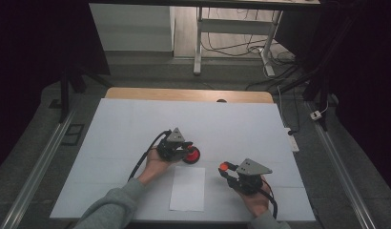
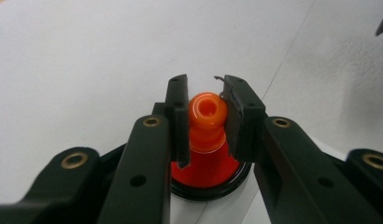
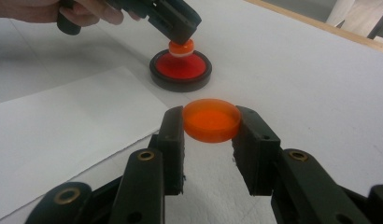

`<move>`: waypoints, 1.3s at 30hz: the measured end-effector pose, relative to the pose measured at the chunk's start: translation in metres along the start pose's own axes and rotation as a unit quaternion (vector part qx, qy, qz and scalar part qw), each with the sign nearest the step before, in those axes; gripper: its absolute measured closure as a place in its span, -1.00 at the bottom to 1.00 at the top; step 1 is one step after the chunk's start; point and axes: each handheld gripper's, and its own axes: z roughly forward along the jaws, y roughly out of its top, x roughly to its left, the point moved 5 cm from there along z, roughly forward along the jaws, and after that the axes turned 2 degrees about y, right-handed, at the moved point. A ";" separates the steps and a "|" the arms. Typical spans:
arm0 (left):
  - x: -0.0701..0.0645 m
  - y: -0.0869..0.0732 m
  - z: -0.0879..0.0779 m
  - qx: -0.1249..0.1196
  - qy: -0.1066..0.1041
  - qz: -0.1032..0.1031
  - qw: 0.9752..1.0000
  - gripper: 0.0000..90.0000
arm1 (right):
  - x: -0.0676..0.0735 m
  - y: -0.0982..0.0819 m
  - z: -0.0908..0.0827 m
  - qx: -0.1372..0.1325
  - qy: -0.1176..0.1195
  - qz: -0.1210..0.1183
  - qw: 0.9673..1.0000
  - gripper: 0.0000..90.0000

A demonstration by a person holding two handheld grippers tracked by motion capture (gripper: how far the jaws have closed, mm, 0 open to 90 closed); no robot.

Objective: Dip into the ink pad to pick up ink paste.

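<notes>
A red stamp with a black rim and an orange knob stands on the white table cover. My left gripper is shut on that knob from above, its pads pressing both sides; the right gripper view shows the stamp under the left gripper too. To the right, my right gripper is shut on a round orange cap, held just above the table with its open side up. The cap sits at the jaws' tips.
A white sheet of paper lies between the two hands near the front edge. The white cover spans the table, with a wooden strip at the back. Desk legs and cables stand on the floor beyond.
</notes>
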 end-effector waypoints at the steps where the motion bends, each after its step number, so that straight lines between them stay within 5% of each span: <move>1: 0.000 -0.001 0.001 0.003 0.001 0.002 1.000 0.62 | 0.000 0.000 0.000 -0.001 0.001 0.000 1.000 0.43; 16: 0.002 -0.006 0.006 0.016 0.004 0.003 1.000 0.62 | 0.000 0.000 -0.001 0.001 -0.002 -0.001 1.000 0.43; 39: 0.003 -0.010 0.007 0.000 -0.004 -0.004 1.000 0.63 | 0.003 0.001 -0.001 0.000 -0.004 -0.004 1.000 0.43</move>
